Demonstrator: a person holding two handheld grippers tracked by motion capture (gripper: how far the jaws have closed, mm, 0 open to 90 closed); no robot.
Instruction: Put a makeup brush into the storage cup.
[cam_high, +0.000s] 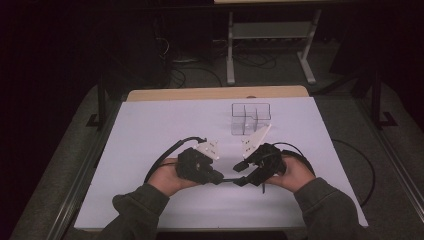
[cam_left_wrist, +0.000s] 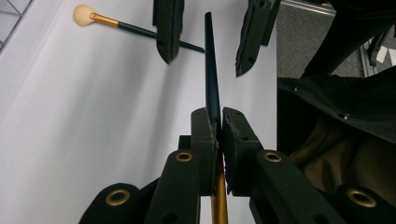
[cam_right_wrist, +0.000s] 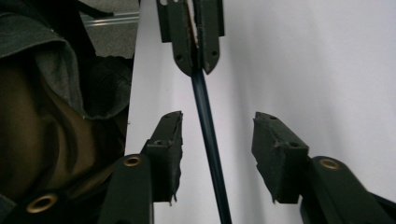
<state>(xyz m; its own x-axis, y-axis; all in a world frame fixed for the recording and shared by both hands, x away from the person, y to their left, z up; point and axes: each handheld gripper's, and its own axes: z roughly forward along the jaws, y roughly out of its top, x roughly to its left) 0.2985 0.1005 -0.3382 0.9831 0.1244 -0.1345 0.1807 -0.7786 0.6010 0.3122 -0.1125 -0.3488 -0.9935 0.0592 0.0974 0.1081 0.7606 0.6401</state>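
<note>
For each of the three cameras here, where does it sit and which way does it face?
High view: above the person's side, facing forward and down on the white table; both forearms, left gripper and right gripper show.
Left gripper view: rides the left gripper, looking along its jaws, shut on the dark brush handle; a second brush lies beyond.
Right gripper view: rides the right gripper; its open jaws flank that handle; a sleeve shows.
Shared: both gripper views show the handle and the opposite gripper.

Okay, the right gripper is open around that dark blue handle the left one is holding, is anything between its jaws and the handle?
Nothing visible. In the right gripper view, the right gripper has its jaws open on either side of the dark blue handle, with only bare white table showing in the gaps. The left gripper clamps the handle farther along, clear of those jaws.
</note>
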